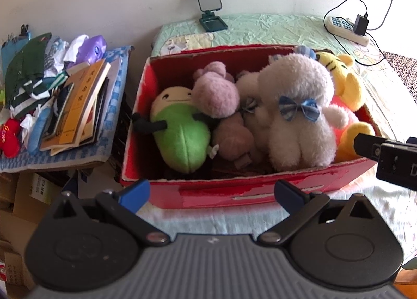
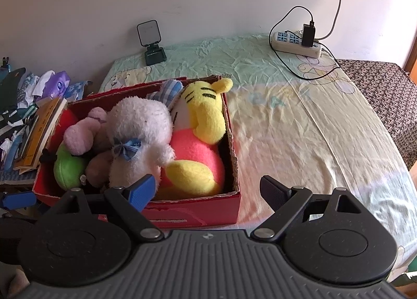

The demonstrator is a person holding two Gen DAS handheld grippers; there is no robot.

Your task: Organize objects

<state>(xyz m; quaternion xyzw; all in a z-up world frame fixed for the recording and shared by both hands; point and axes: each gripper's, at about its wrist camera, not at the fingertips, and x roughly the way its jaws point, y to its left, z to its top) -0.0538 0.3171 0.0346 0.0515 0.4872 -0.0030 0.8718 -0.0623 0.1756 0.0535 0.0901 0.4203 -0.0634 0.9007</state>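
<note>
From the left wrist, the left gripper (image 1: 212,193) hung released before the red box (image 1: 198,194) of plush toys (image 1: 297,114) (books piled left). From the right wrist, the right gripper (image 2: 208,190) gaped empty over the box's near right corner on the bed (image 2: 299,121).

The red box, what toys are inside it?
Inside the red box: a green plush, a pink plush, a white plush with a blue bow and a yellow striped plush. Anything underneath them is hidden.

bright daylight from the right, soft shadows, sharp centre, fisheye bending and dark corners.
</note>
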